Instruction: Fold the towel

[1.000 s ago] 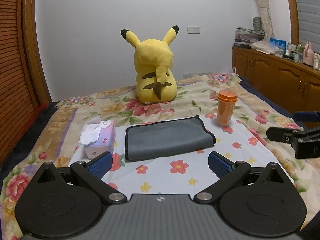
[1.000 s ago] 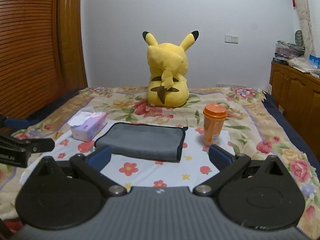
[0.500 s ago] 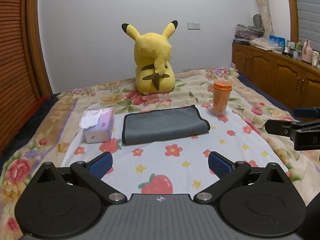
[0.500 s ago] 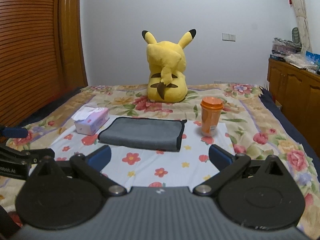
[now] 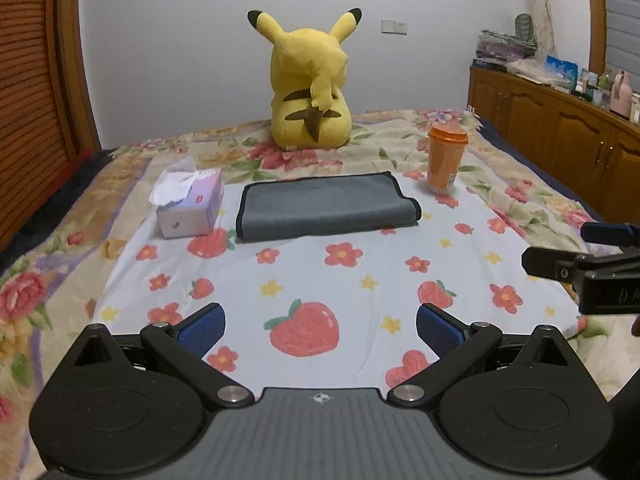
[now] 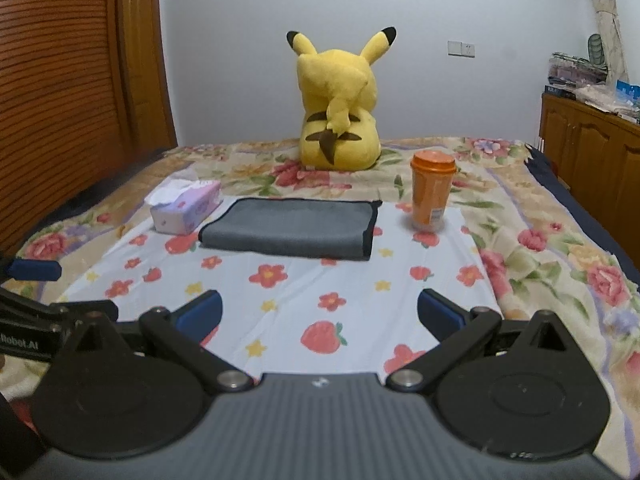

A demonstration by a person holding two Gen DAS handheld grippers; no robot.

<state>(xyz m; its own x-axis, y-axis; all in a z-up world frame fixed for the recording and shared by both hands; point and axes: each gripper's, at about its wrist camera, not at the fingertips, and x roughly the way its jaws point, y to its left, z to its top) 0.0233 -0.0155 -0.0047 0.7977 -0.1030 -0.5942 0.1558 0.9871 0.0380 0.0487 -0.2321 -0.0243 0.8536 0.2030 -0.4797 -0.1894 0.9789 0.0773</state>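
Towel (image 5: 326,205), grey with a black hem, lay folded flat on the strawberry-print sheet (image 5: 320,276), between the tissue box (image 5: 188,210) and the orange cup (image 5: 445,162), well ahead of both your tools. Your left gripper (image 5: 320,326) and right gripper (image 6: 319,312) hung empty with blue pads spread wide (likely because the fold looked finished). Lettering on the left tool's side read roughly "Robot.AI"; cup label too small to read.

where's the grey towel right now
In both wrist views the folded grey towel with black trim lies flat mid-bed on the white flowered sheet, between the purple tissue box on its left and the orange lidded cup on its right.
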